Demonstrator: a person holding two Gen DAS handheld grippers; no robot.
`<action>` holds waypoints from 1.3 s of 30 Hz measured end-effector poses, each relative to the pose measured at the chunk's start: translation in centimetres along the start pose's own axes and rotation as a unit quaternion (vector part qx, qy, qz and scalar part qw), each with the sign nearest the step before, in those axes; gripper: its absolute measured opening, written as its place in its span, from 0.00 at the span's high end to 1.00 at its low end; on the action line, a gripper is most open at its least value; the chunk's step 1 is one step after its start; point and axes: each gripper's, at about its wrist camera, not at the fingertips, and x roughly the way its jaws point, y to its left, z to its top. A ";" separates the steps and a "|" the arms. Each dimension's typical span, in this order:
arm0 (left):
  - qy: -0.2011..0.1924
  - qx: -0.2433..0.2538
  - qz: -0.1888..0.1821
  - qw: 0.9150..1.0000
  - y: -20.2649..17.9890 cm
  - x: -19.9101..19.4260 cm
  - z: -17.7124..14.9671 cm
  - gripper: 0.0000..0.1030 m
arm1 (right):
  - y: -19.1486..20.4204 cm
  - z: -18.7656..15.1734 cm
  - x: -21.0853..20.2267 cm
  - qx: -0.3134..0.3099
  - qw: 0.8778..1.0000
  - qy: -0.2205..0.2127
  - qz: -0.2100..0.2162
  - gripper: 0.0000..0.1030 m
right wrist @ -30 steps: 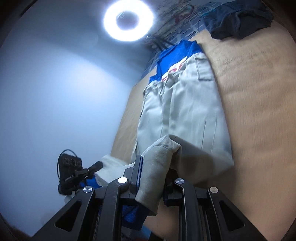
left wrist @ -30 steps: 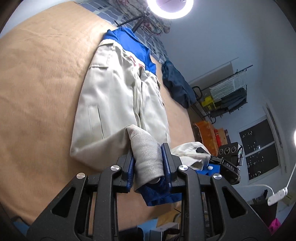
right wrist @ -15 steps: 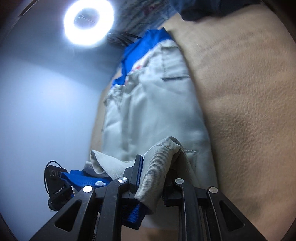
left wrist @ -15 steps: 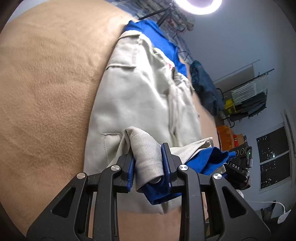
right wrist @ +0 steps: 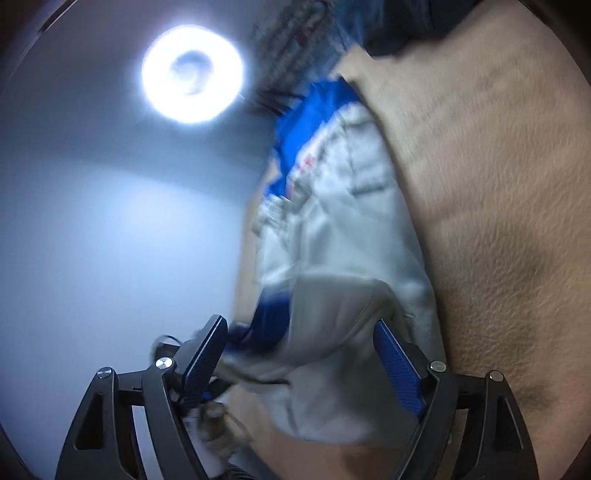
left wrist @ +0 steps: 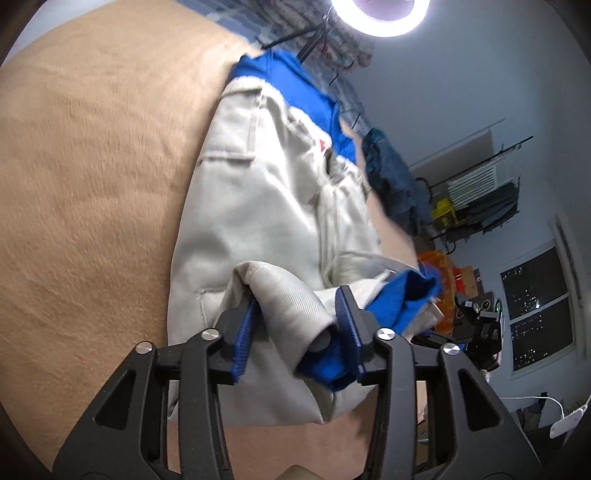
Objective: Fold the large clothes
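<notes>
A large beige jacket with a blue collar (left wrist: 266, 206) lies lengthwise on a tan blanket (left wrist: 92, 177). Its near hem is folded up over the body, showing blue lining. My left gripper (left wrist: 295, 336) has opened partway, and the hem fold still lies loosely between its blue pads. In the right wrist view the jacket (right wrist: 343, 236) is blurred. My right gripper (right wrist: 299, 350) is wide open, and the hem cloth drapes between its fingers without being pinched.
A dark blue garment (left wrist: 391, 184) lies on the blanket beyond the jacket. A ring light (left wrist: 380, 14) shines at the far end. A clothes rack (left wrist: 480, 199), a window (left wrist: 535, 310) and a black device (left wrist: 480, 325) stand to the right.
Both grippers carried the hem forward over the jacket body, then opened. The right jaws spread wide; the left jaws loosened around the fold.
</notes>
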 end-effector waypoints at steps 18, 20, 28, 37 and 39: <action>-0.021 0.136 0.073 0.988 -2.8 -0.3 -1.5 0.48 | 1.1 -4.1 1.9 -0.194 0.958 0.065 -0.201 0.74; -0.023 0.142 0.096 0.985 -2.9 1.0 -1.3 0.48 | 1.3 -4.4 2.0 -0.198 0.955 0.061 -0.214 0.86; -0.024 0.146 0.194 0.970 -1.6 5.2 -0.1 0.48 | 2.3 -5.2 1.9 -0.216 0.935 0.060 -0.274 0.94; -0.073 0.159 0.160 0.971 -3.8 1.4 -0.2 0.48 | 8.5 -5.7 1.3 -0.333 0.908 -0.048 -0.250 0.75; -0.070 0.162 0.161 0.971 -4.0 1.9 0.0 0.48 | 9.4 -5.6 3.1 -0.351 0.903 -0.037 -0.243 0.75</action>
